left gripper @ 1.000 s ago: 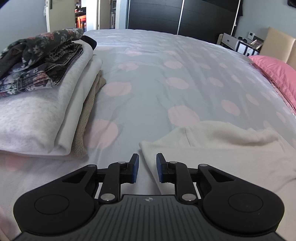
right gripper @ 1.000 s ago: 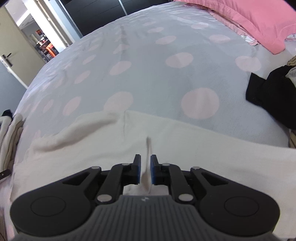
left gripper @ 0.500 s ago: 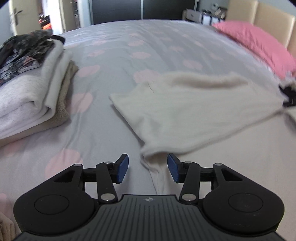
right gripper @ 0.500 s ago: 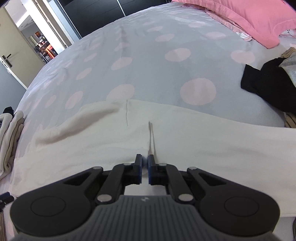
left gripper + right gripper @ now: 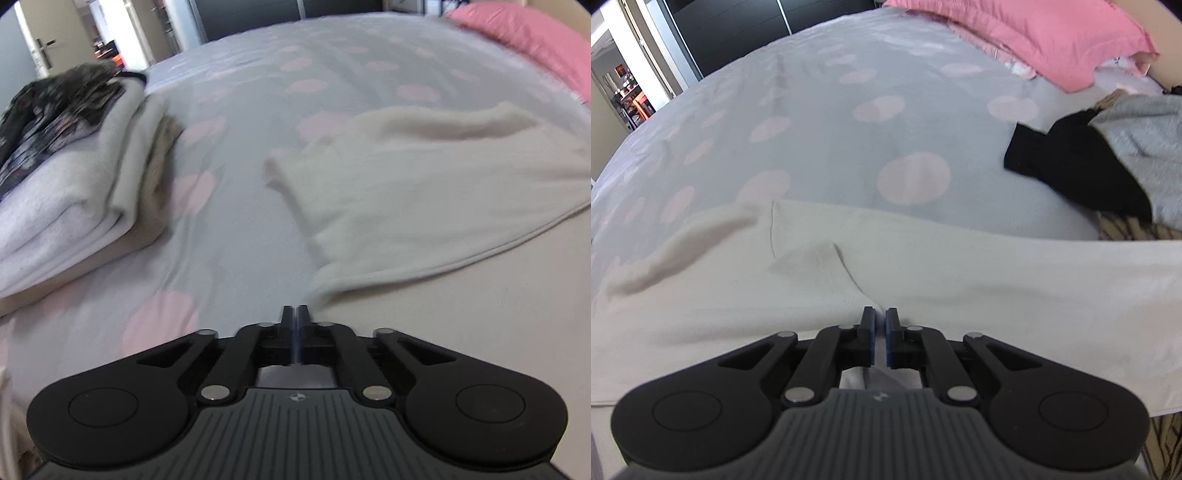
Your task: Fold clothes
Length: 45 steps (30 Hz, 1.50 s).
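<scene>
Bed (image 5: 236, 229): a grey cover with pink dots filled both views, and every garment lay on it.
Cream garment (image 5: 424, 192): it lay spread flat on the near part of the bed, its near edge reaching down to both grippers.
Folded stack (image 5: 74, 199): white and beige pieces sat piled at the left, a dark floral item on top, well apart from the cream garment.
Pink pillow (image 5: 1015, 33): it rested at the far right end of the bed.
Black garment (image 5: 1071, 166): it lay crumpled at the right, partly under a grey one (image 5: 1145, 140).
Left gripper (image 5: 294, 314): jaws had just snapped fully together at the garment's near corner; whether any cloth was caught between them, I couldn't tell.
Right gripper (image 5: 880, 317): jaws were clamped on a raised pinch of the cream garment.
</scene>
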{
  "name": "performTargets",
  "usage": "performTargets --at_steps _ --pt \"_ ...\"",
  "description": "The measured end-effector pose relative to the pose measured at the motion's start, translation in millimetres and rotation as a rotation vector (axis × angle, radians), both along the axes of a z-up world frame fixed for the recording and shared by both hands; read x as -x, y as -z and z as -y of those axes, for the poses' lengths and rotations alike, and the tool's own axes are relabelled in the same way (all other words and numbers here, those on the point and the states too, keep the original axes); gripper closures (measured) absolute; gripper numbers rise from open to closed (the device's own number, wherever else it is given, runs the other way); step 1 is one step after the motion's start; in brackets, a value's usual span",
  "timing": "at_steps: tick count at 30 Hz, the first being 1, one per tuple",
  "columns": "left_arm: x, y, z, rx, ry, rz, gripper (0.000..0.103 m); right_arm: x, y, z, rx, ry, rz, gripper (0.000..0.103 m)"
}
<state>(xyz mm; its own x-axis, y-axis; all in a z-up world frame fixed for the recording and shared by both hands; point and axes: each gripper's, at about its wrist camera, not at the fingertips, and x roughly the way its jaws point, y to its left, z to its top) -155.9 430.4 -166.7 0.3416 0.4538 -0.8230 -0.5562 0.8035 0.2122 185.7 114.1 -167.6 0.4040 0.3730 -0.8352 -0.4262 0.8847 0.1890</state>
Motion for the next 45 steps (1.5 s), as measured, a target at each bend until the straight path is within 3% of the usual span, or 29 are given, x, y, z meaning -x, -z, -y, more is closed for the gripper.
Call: performTargets --at_steps 4,8,13,16,22,28,34,37,45 --pt "18.4 -5.3 -20.5 0.092 -0.076 0.08 0.103 -4.8 6.5 4.8 -0.033 0.007 -0.033 0.096" --pt "24.9 -12.5 -23.5 0.096 -0.083 0.074 0.103 -6.8 -3.4 12.7 -0.013 0.01 -0.019 0.087" --pt "23.9 -25.9 -15.5 0.106 -0.077 0.076 0.098 -7.9 -26.5 45.1 -0.014 0.042 -0.013 0.087" --pt "22.8 -37.0 -5.5 0.101 -0.065 0.078 0.09 -5.9 -49.7 75.5 -0.009 0.058 0.008 0.083" --pt "30.9 -59.1 17.7 0.096 -0.052 0.078 0.088 3.4 -96.4 153.4 0.001 0.123 0.053 0.08" --pt "48.6 -71.9 36.1 0.1 -0.082 0.075 0.085 16.9 -121.4 237.7 0.031 0.266 0.091 0.076" --pt "66.3 -72.7 50.2 0.09 -0.106 0.064 0.079 32.5 -114.8 307.9 0.026 0.487 0.098 0.062" --pt "71.4 -72.2 53.3 0.089 -0.116 0.063 0.079 40.8 -101.9 337.3 0.0 0.61 0.076 0.047" --pt "78.9 -65.4 53.8 0.109 -0.161 0.054 0.078 38.8 -80.6 366.2 -0.126 0.707 0.015 0.04"
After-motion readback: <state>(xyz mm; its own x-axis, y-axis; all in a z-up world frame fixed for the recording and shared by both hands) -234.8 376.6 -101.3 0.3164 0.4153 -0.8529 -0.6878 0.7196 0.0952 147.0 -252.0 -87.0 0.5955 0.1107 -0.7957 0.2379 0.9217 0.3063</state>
